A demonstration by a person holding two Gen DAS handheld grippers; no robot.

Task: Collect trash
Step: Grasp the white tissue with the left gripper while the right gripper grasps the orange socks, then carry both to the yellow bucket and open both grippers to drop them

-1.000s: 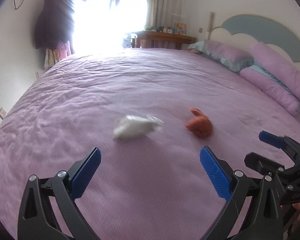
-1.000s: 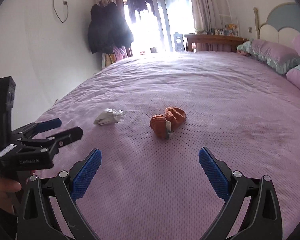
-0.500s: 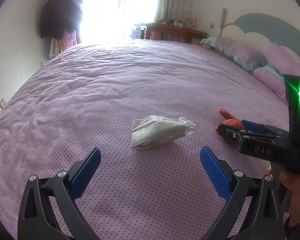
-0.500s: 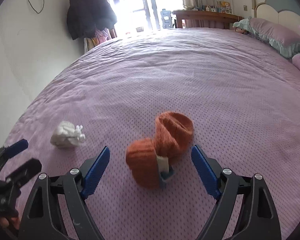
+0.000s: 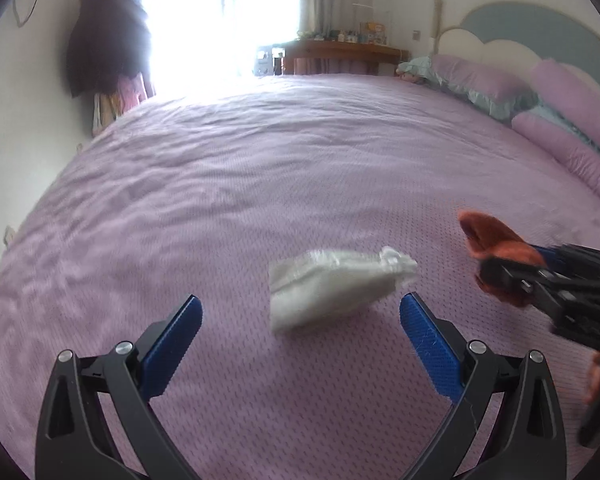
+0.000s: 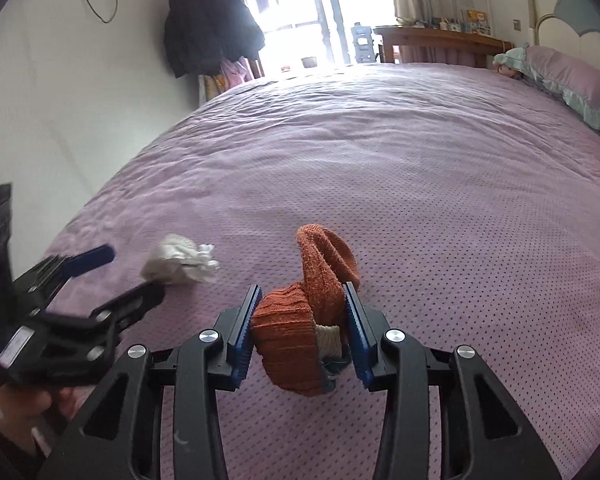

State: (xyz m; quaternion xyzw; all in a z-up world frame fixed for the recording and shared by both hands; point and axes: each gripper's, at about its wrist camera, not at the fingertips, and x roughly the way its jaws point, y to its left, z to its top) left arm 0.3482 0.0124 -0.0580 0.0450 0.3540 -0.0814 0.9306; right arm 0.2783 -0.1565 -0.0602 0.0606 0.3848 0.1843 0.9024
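Between closing fingers (image 6: 350, 320), orange sock (image 6: 288, 340) half-hidden

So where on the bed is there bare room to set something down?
Bare bedspread runs from the sock to the window end, and right toward the pillows. The near edge is crowded: right tongs closing on the sock, left tongs open by the tissue.

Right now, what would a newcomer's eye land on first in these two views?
The right gripper, jaws closing around a rust-orange knitted bundle on the purple bedspread. Next, the crumpled white bag lying just ahead of the open left gripper, and the glaring window beyond the bed.
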